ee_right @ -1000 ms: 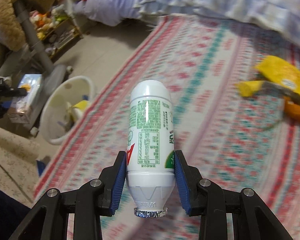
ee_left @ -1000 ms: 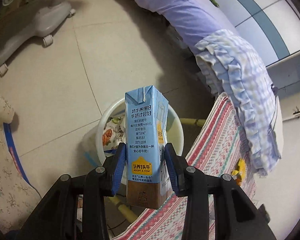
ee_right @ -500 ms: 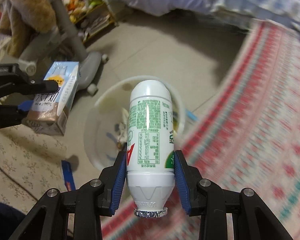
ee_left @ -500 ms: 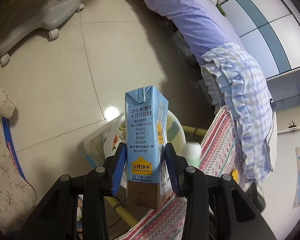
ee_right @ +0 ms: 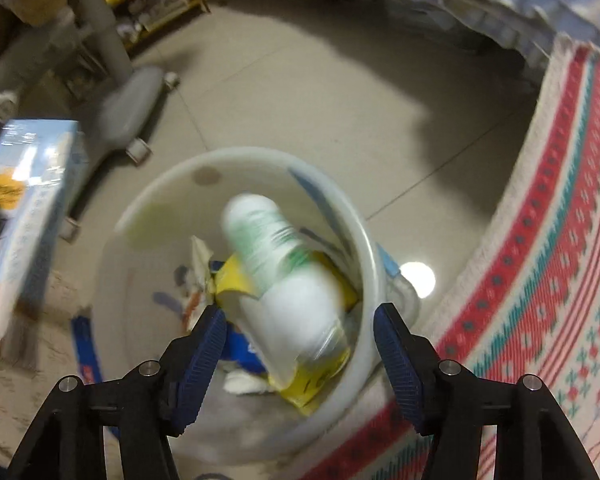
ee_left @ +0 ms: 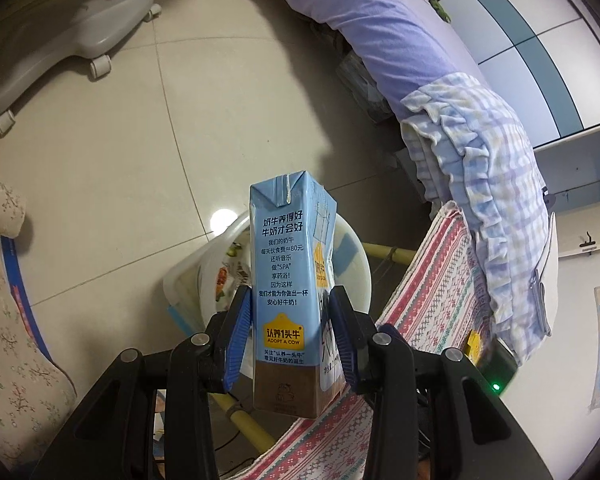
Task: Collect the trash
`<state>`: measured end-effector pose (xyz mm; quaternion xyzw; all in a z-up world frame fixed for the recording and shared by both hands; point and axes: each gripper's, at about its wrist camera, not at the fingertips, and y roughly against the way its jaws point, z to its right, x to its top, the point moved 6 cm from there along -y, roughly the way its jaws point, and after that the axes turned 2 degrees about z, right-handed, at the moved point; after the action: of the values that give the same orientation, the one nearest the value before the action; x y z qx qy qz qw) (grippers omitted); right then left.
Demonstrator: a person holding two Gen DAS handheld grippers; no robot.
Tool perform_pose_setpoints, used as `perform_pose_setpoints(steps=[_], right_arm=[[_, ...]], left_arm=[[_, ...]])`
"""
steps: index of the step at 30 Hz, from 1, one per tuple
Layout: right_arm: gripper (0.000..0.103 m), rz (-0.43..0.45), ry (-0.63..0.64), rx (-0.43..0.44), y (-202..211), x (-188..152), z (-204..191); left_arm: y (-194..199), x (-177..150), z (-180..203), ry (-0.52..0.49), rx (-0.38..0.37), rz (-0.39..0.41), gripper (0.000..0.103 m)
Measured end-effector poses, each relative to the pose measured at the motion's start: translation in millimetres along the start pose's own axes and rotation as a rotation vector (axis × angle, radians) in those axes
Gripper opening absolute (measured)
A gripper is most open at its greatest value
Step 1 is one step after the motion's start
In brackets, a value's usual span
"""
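Left gripper (ee_left: 291, 332): we are clamping the blue milk carton (ee_left: 290, 280) upright above the white bin (ee_right: 342, 216). Right gripper (ee_right: 298, 344): we are holding fingers wide; white bottle (ee_right: 284, 276), blurred, lying inside the bin.

Right tongs (ee_right: 298, 344) spread wide, blurred bottle (ee_right: 288, 284) inside white bin (ee_right: 364, 240)

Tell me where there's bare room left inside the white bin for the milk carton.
The white bin is bare along its far-left inner wall. Its near-right side is crowded: the white bottle lies on yellow wrappers. The left gripper holds the milk carton.
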<state>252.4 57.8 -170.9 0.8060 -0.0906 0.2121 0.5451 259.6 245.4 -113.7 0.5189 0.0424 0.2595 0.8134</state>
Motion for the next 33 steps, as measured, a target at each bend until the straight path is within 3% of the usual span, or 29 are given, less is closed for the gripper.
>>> perform_pose_setpoints(steps=[8, 15, 20, 26, 33], right_arm=[[0.066, 0.092, -0.086, 0.073, 49, -9, 24], [0.066, 0.122, -0.142, 0.123, 81, -26, 36], [0.066, 0.133, -0.170, 0.123, 92, -37, 46], [0.066, 0.136, -0.181, 0.133, 107, -50, 56], [0.066, 0.150, -0.173, 0.114, 126, -52, 65]], left_arm=[[-12, -7, 1, -0.004, 0.029, -0.021, 0.042], [-18, -9, 2, -0.011, 0.057, -0.019, 0.042], [-17, -7, 3, -0.023, 0.079, 0.005, 0.043], [-34, -6, 2, -0.022, 0.088, -0.069, 0.045], [-21, -6, 13, -0.034, 0.060, -0.029, 0.045]])
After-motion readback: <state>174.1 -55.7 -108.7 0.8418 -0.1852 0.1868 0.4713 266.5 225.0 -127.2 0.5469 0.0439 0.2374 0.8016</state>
